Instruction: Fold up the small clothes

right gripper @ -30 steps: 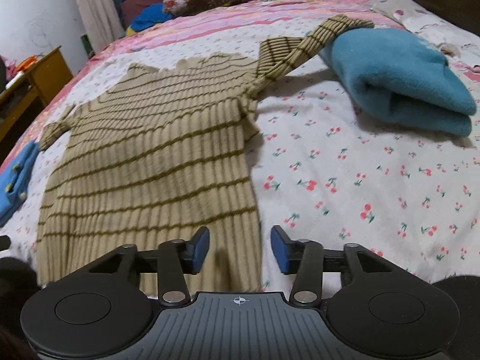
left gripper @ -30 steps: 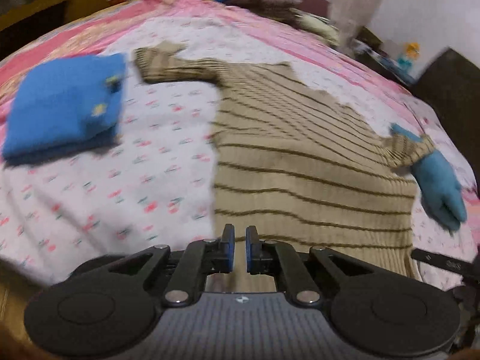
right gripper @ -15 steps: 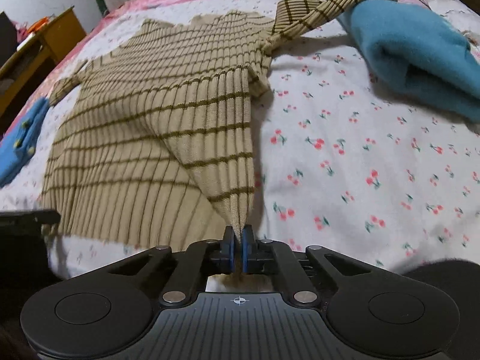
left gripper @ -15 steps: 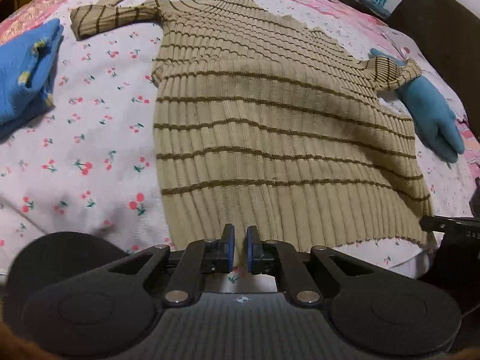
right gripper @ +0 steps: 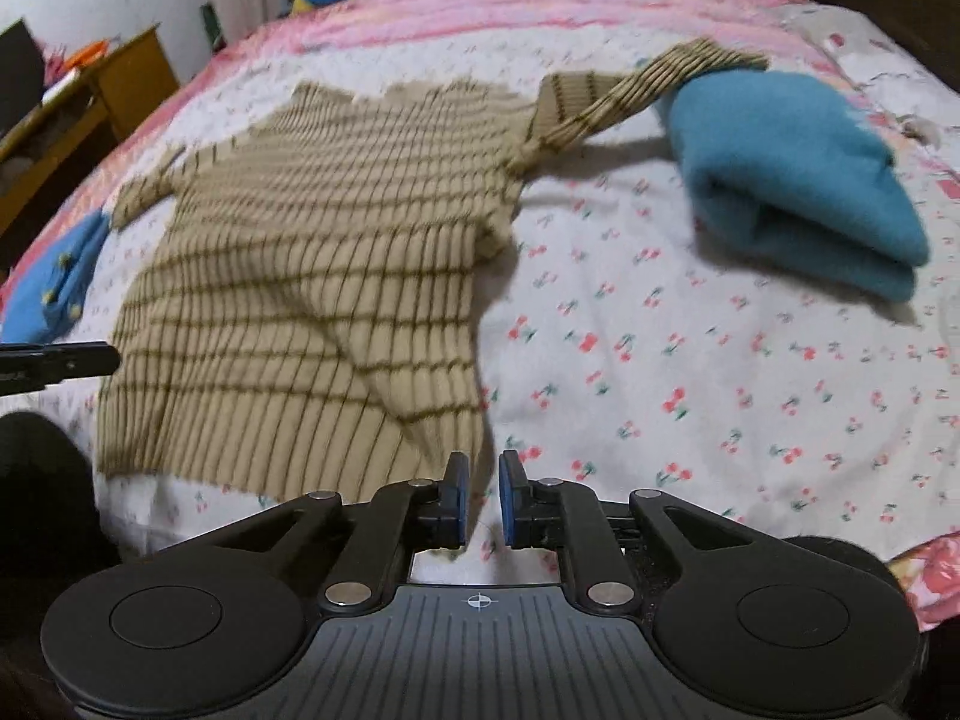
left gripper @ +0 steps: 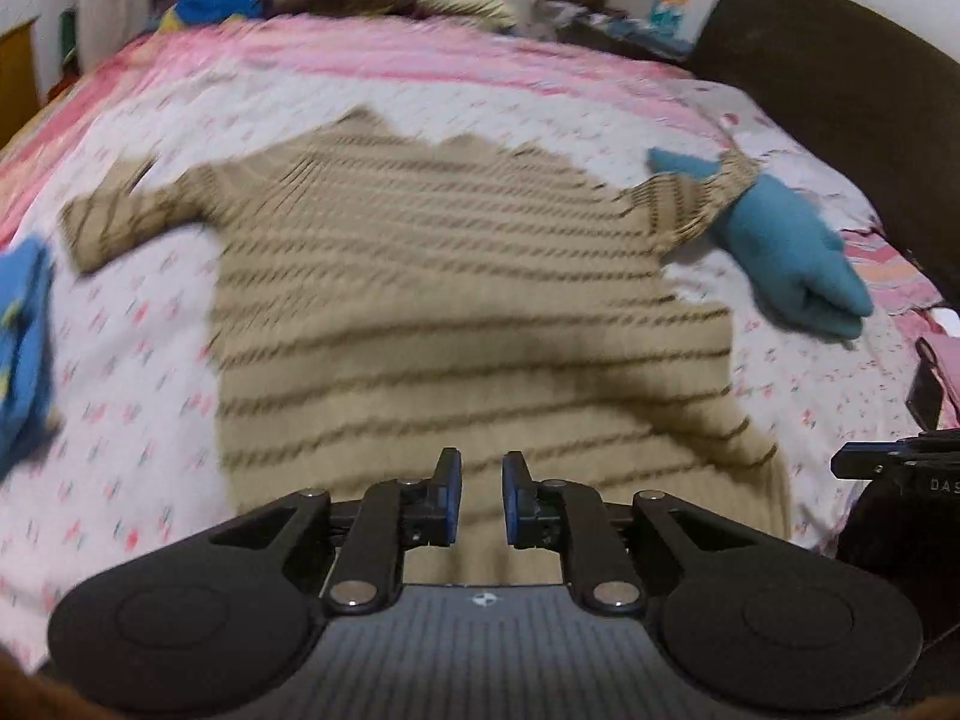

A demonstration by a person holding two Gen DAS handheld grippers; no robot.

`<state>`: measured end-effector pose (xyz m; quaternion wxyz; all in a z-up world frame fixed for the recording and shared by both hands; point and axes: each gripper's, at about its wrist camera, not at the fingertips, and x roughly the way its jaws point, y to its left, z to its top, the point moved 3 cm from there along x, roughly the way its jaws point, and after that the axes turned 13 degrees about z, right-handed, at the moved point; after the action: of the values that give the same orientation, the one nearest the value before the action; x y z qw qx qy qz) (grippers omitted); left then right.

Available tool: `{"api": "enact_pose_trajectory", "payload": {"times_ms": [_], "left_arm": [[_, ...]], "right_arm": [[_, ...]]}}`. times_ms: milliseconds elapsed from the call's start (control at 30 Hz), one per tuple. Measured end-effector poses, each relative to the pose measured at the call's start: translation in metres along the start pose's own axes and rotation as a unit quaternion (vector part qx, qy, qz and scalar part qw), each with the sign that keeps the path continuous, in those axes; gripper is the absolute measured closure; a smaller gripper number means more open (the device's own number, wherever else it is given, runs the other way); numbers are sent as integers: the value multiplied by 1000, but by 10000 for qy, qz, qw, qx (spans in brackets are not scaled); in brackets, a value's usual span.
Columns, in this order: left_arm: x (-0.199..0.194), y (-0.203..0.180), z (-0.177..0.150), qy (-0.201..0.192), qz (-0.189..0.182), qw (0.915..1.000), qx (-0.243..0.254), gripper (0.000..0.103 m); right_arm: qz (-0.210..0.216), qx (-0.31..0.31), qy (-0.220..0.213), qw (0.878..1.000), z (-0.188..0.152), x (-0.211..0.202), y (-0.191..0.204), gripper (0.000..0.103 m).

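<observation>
Half a second ago the lower right corner of the striped sweater [right gripper: 312, 276] was pinched between the pads of the right gripper [right gripper: 478, 495] and drawn up into a taut ridge; now that gripper's jaws have just been opening, a narrow gap is seen between the blue pads, and nothing is held in it. The corner has been dropped just ahead of the fingertips, where the hem lies slightly rumpled on the cherry-print bedsheet [right gripper: 690, 360]. The left gripper [left gripper: 482, 495] has likewise just been opening a little; a slim gap is shown between its pads with no fabric caught, and the hem of the sweater [left gripper: 456, 312] is seen close beyond them. The left view is heavily blurred, so finer detail there cannot be read. It is judged that the hem has been tugged to straighten the garment rather than folded: the body is spread flat, with both sleeves out to the sides, the right sleeve resting on the folded teal garment [right gripper: 792, 174] and the left sleeve reaching toward the folded blue garment [right gripper: 54, 288]. No fold has yet been made in the sweater, so the folding proper is judged still to be ahead.
</observation>
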<state>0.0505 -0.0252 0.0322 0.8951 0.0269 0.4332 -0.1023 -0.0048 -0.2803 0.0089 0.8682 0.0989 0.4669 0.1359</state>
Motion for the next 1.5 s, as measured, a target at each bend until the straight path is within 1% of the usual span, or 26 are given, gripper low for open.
{"api": "enact_pose_trajectory", "payload": {"times_ms": [67,133,233,267,367,433,467,533,600,667,700,733,867,967,1067,1133,1333,1500], "left_arm": [[9,-10,12,-111,-77,9998,137,83],[22,-18,19,-118,-144,9996,194,82],[45,-28,22,87,-273,9993,252,82],[53,-31,20,212,-285,9988,340,82],[71,-38,8,598,-259,9958,639,82],[76,-39,3,734,-293,9943,715,82],[75,-39,3,737,-348,9941,717,82],[70,-40,9,669,-474,9944,666,82],[65,-44,22,484,-584,9954,591,81],[61,-49,40,244,-644,9962,531,76],[61,-51,49,139,-673,9964,502,71],[63,-53,56,73,-699,9964,481,68],[81,-64,88,-130,-618,9972,406,67],[99,-71,104,-149,-614,9974,341,65],[118,-79,116,-60,-596,9979,265,65],[129,-84,123,-45,-581,9981,218,65],[149,-106,146,-134,-656,9974,272,64],[158,-120,155,-138,-645,9972,349,63]], "right_arm": [[-5,42,-141,9999,7,-2,-2,89],[-38,65,-244,9997,16,1,-3,89],[84,91,-232,9997,26,19,-2,89],[120,94,-170,9997,27,26,-1,89],[117,67,224,9997,22,51,-1,89],[67,79,407,9991,18,60,-4,89],[53,109,431,9990,18,60,-6,89],[49,169,347,9992,25,56,-12,89],[-29,206,131,9997,40,47,-19,89],[-135,229,-127,9996,59,40,-28,89],[-200,234,-259,9992,71,38,-33,89],[-280,238,-370,9986,83,37,-37,89],[-599,278,-696,9954,130,43,-60,89],[-825,297,-885,9922,163,51,-77,89],[-999,369,-963,9896,189,63,-93,89],[-1058,433,-968,9887,200,70,-103,89],[-1247,513,-1116,9846,221,75,-119,89],[-1444,425,-1020,9833,236,87,-125,88]]}}
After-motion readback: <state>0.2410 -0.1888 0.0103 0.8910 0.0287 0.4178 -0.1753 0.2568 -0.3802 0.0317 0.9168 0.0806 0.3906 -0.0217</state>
